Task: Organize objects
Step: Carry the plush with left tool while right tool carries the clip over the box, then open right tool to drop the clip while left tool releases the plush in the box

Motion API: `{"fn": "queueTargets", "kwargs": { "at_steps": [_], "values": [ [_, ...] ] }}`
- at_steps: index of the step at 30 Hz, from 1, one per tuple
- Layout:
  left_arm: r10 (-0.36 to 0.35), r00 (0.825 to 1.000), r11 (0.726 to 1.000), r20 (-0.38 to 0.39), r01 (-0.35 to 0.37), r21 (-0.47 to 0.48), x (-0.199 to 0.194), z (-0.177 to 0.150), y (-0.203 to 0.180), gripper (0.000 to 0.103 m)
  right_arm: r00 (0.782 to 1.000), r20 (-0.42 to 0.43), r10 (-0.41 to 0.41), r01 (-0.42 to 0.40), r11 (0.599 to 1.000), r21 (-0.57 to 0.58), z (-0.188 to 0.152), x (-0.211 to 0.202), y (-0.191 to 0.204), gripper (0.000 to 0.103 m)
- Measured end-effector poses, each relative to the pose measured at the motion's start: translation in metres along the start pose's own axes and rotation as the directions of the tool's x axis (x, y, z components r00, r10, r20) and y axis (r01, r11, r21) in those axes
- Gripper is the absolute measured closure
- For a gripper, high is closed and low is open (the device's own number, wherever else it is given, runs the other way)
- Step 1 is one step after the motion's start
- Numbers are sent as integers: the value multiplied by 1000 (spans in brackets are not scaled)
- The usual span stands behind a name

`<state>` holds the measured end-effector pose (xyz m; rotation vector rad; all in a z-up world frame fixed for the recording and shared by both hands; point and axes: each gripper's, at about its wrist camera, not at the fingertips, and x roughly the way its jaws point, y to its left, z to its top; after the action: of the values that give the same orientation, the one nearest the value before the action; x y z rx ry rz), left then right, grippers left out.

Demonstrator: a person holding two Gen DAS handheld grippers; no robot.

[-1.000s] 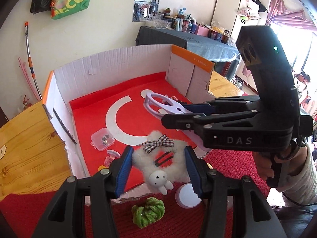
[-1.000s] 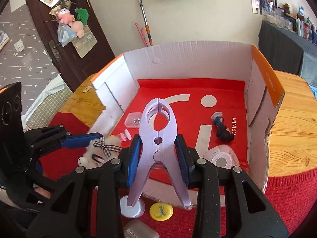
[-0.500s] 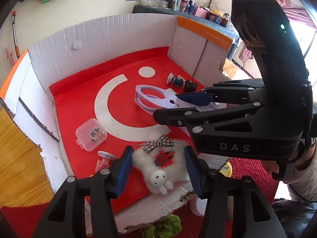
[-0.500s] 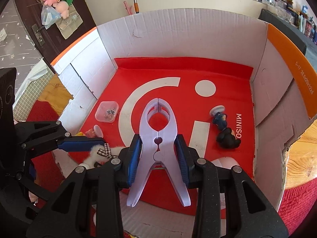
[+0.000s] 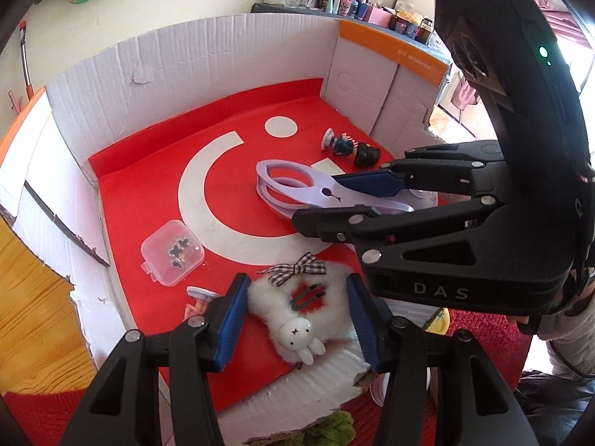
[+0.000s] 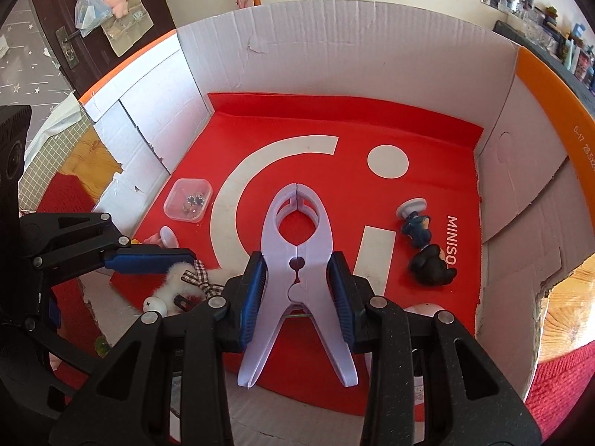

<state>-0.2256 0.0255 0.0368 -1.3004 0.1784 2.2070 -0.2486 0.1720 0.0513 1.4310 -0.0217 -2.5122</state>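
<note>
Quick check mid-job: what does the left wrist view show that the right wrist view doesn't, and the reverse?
Left wrist only: the fluffy white hair clip squarely between the left gripper pads, and a yellow disc outside the box.
Right wrist only: the purple clamp pinched in the right gripper, and a dark door.
Both: the cardboard box, clear plastic case and two small figurines.

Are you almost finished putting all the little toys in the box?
Partly. Already on the white cardboard box's red floor: a clear plastic case and two small figurines. In hand, above that floor: the left gripper holds a fluffy white bunny hair clip, and the right gripper a lilac plastic clamp. Still outside: a yellow round item on the red mat.
</note>
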Motion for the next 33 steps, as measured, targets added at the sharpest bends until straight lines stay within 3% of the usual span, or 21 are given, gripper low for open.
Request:
{"fn": "queueTargets", "kwargs": {
  "at_steps": [23, 33],
  "values": [
    [4, 1000, 1000, 2, -4, 6, 1, 2, 1, 45, 1000, 3, -25, 25, 1000, -16, 0, -1, 6, 68],
    [7, 1000, 1000, 4, -7, 4, 0, 0, 2, 42, 1000, 15, -26, 26, 1000, -15, 3, -5, 3, 60]
  ]
}}
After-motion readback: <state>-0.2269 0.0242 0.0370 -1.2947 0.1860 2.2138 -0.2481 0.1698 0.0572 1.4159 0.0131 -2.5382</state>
